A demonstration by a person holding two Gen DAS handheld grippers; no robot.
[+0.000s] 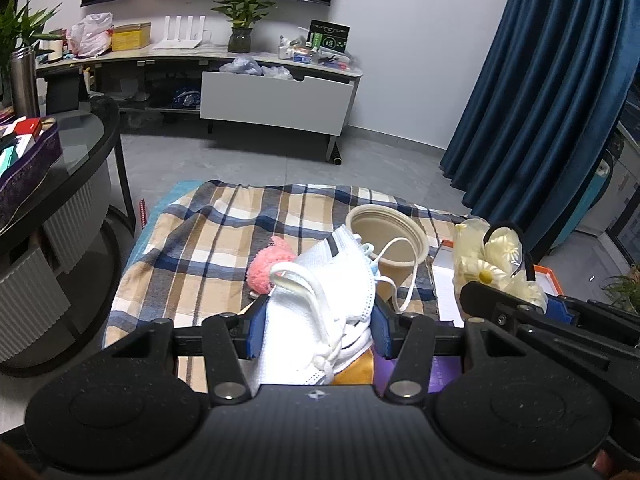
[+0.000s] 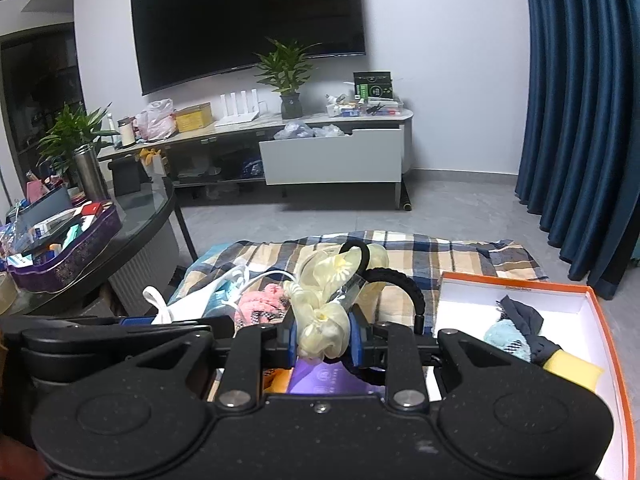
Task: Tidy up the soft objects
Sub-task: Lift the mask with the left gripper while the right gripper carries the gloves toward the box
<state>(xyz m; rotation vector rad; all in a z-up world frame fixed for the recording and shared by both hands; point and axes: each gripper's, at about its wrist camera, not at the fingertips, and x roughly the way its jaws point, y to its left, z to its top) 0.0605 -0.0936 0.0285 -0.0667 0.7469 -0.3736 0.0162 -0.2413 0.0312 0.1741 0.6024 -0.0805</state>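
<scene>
Paper bowl [image 1: 386, 236] (tipped) just behind masks [image 1: 320, 296] — pink pompom [image 1: 266, 270] beside.

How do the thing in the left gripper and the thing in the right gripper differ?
The left gripper holds white face masks with ear loops; the right gripper holds a pale yellow hair tie with a daisy. The masks are wider; the hair tie is sheer and ruffled. Both are soft.
</scene>
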